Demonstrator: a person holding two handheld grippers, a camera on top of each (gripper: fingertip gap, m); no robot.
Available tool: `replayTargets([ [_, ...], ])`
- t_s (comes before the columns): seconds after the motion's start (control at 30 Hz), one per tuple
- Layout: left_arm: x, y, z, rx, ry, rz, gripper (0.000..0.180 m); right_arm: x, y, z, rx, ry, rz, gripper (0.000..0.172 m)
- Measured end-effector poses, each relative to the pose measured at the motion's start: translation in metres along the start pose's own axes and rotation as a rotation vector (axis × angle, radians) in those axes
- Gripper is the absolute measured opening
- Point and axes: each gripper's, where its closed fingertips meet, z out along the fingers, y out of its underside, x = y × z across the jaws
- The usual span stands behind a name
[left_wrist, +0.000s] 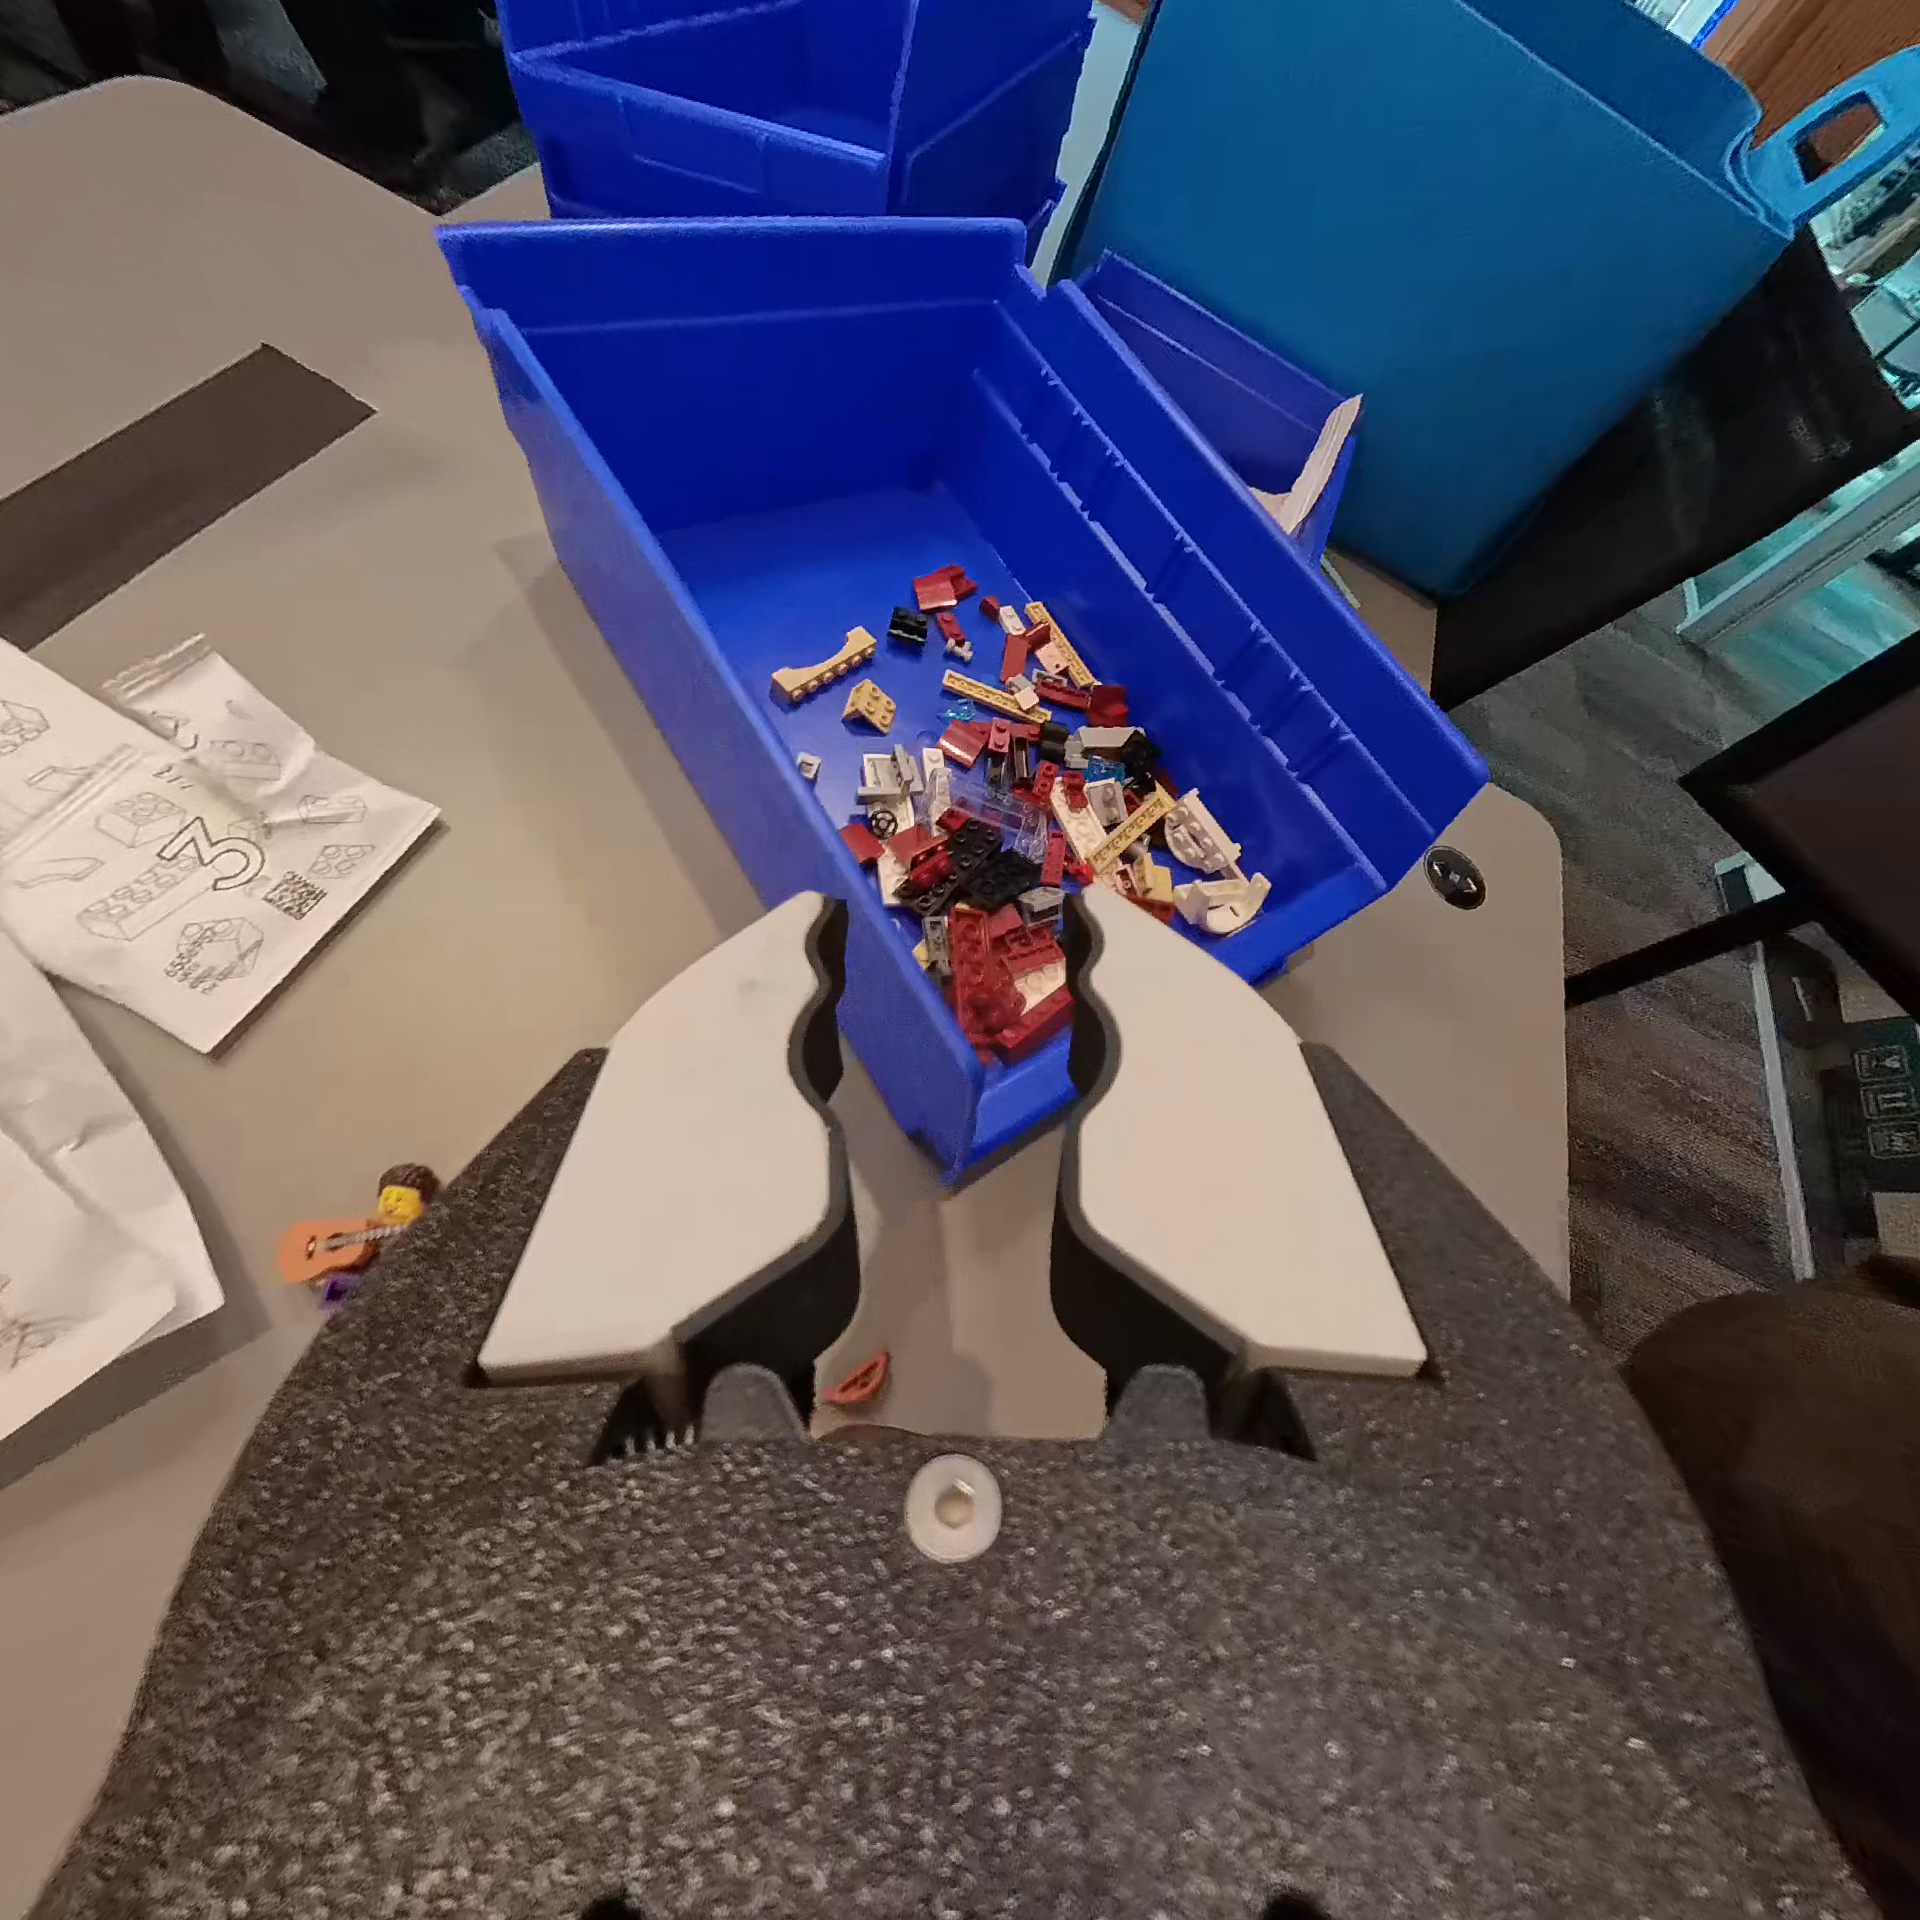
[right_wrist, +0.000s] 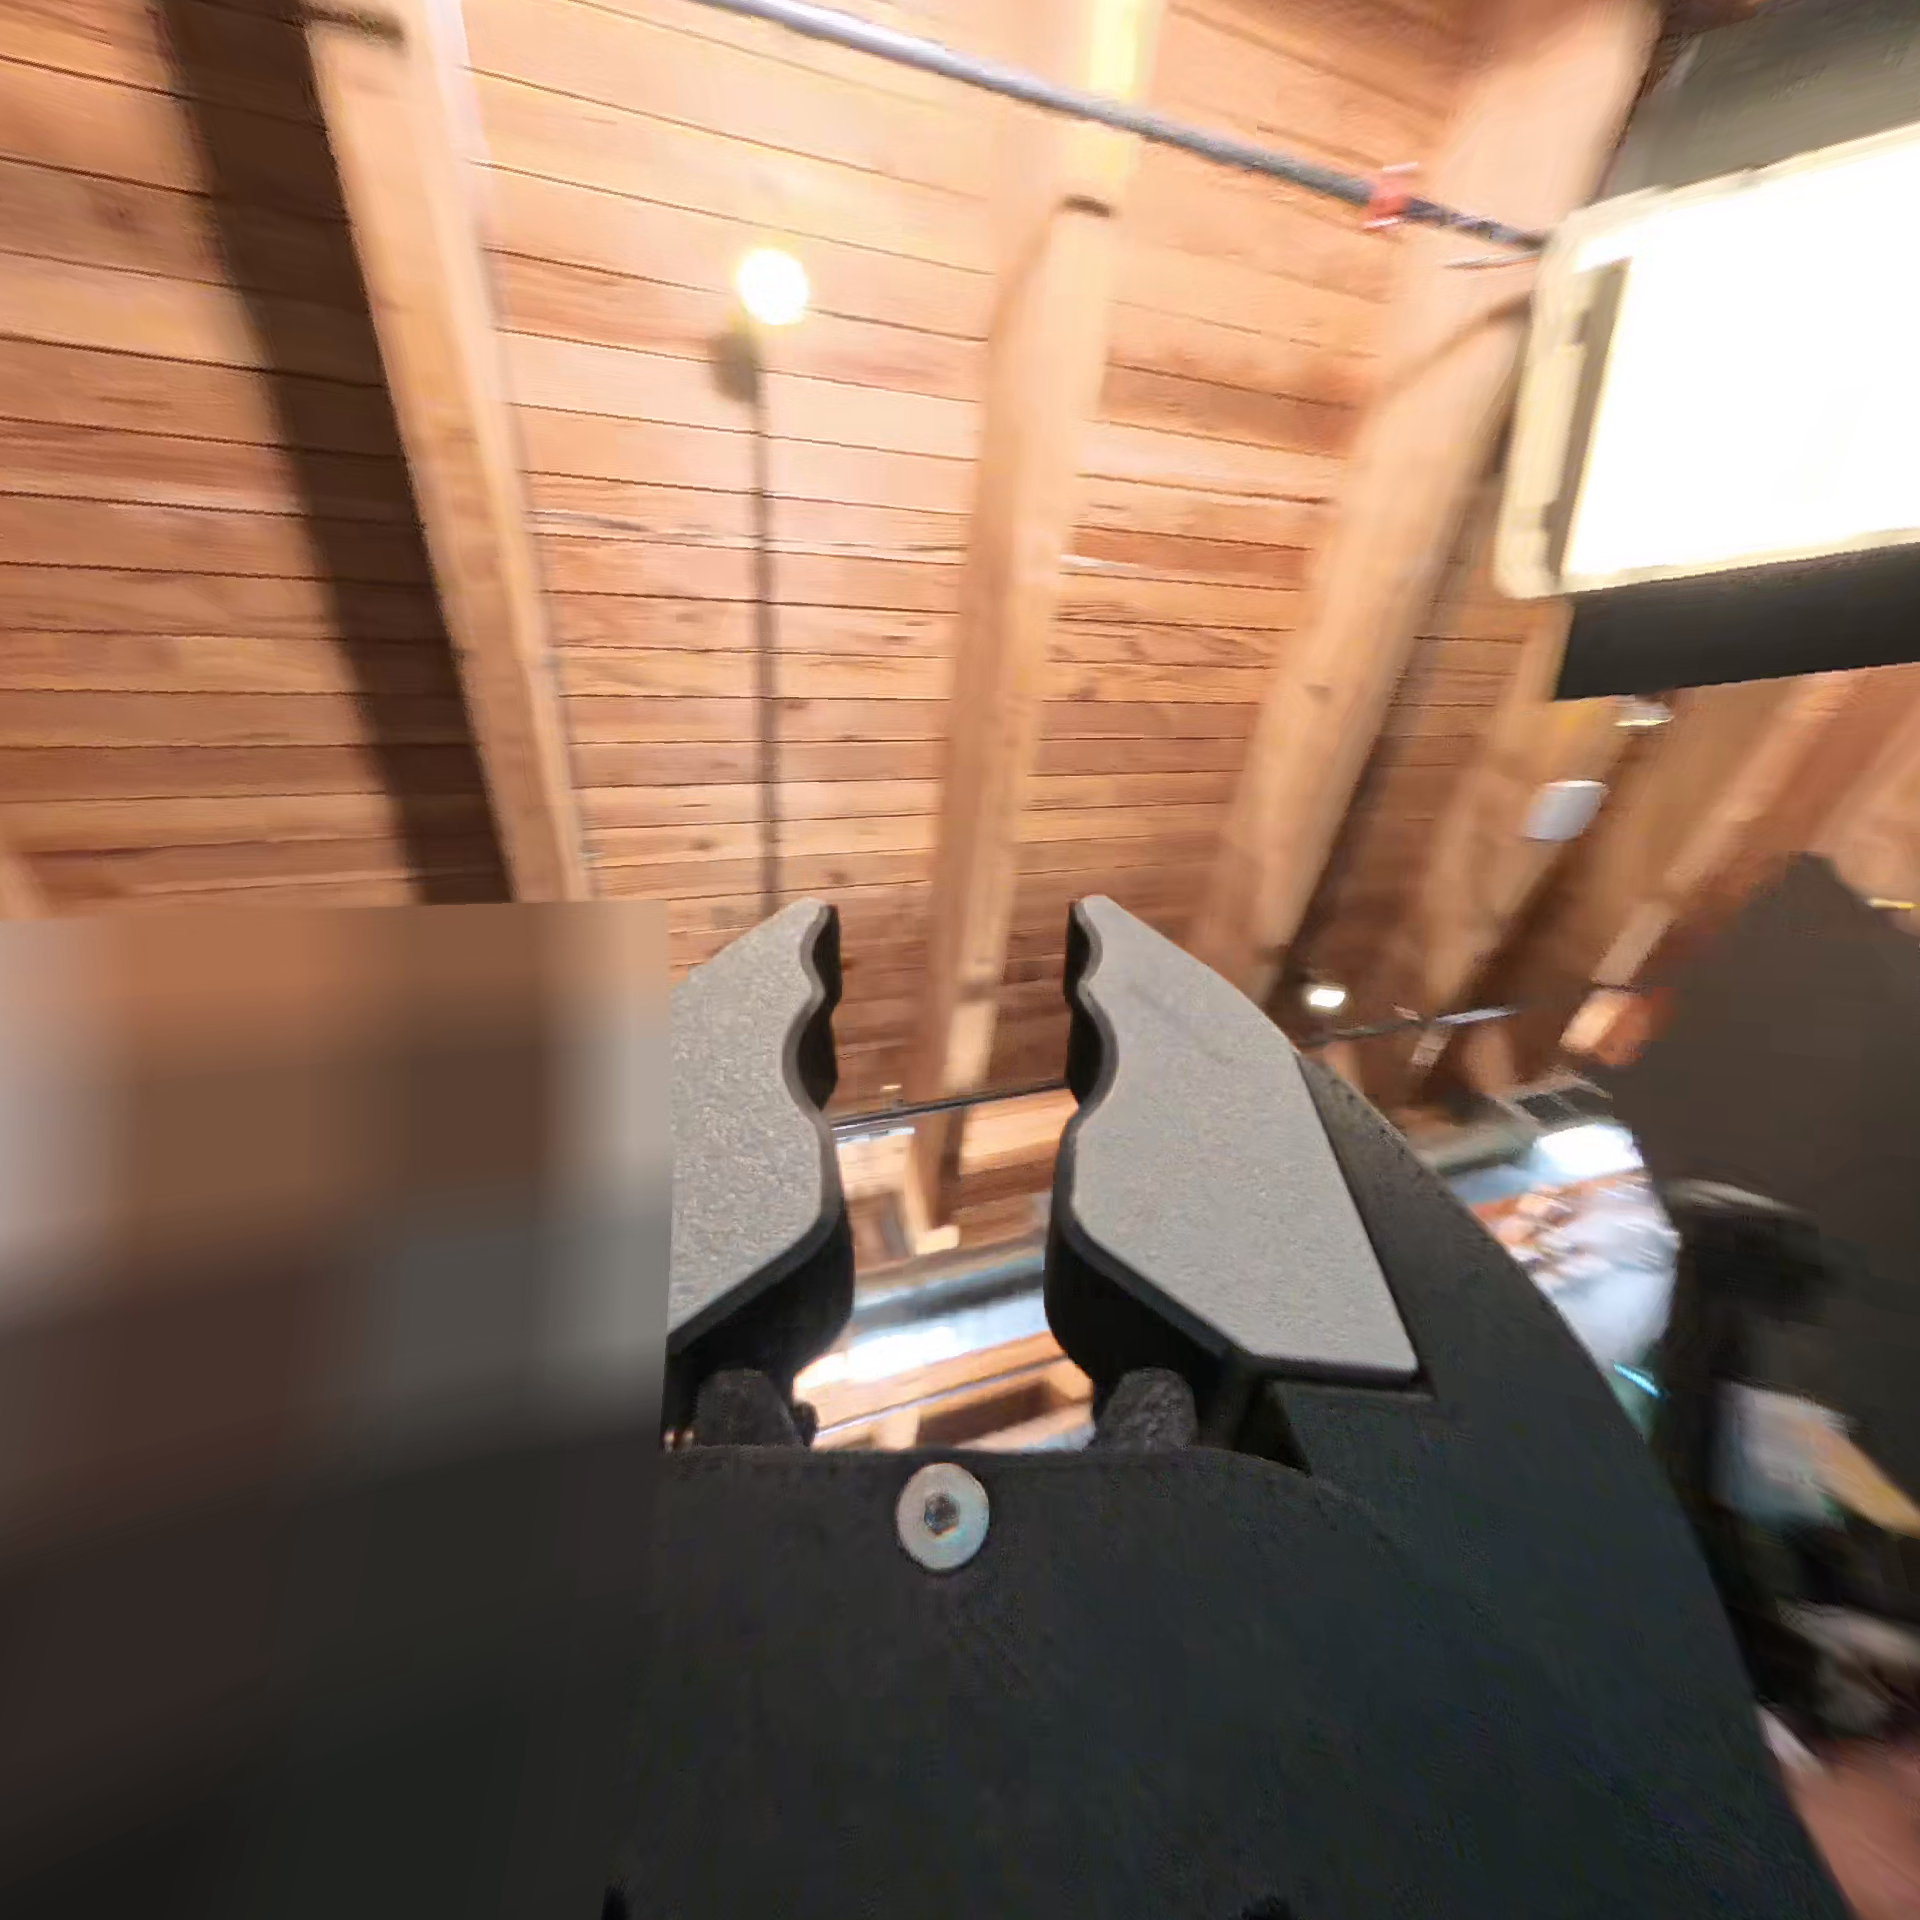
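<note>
The left gripper (left_wrist: 951, 914) hangs just above the near corner of a deep blue plastic bin (left_wrist: 665, 582), and its two grey fingers (left_wrist: 717, 1039) are spread apart with nothing between them. The bin sits tilted on a smooth grey table (left_wrist: 468, 675). Inside, at the near end, lies a heap of small toy bricks (left_wrist: 1029, 821) in dark red, black, white and tan.

The right gripper (right_wrist: 951, 925) is far from all that. It points up at a ceiling of brown wooden planks and beams (right_wrist: 935, 623) with a small round lamp (right_wrist: 772, 286), and its fingers are spread too, empty.

I think the bin could slide or tip if a finger bumps its thin wall, and the tiny bricks could spill. One little red piece (left_wrist: 857, 1382) lies loose on the table close under the left gripper.

To the left lie white printed paper bags (left_wrist: 239, 821) and a small toy figure with an orange guitar (left_wrist: 358, 1231). More blue bins (left_wrist: 790, 104) and a tall light blue tub (left_wrist: 1403, 312) stand at the far side.
</note>
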Motion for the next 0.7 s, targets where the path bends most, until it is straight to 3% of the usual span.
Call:
replayTargets([
  [0.1, -0.011, 0.008, -0.017, 0.010, -0.006, -0.017, 0.040, -0.065, 0.030, 0.015, -0.032, -0.219, 0.029, 0.044],
  [0.2, -0.020, 0.018, -0.030, 0.025, -0.003, -0.042, 0.040, -0.092, 0.053, 0.021, -0.081, -0.324, 0.038, 0.046],
  [0.37, -0.029, 0.038, -0.043, 0.015, 0.014, -0.077, 0.039, -0.092, 0.078, 0.022, -0.119, -0.336, 0.064, 0.048],
  [0.53, -0.032, 0.049, -0.055, 0.009, 0.017, -0.084, 0.039, -0.101, 0.067, 0.018, -0.074, -0.382, 0.063, 0.047],
  [0.7, -0.031, 0.056, -0.072, 0.003, 0.006, -0.077, 0.039, -0.103, 0.089, 0.017, -0.131, -0.384, 0.123, 0.046],
])
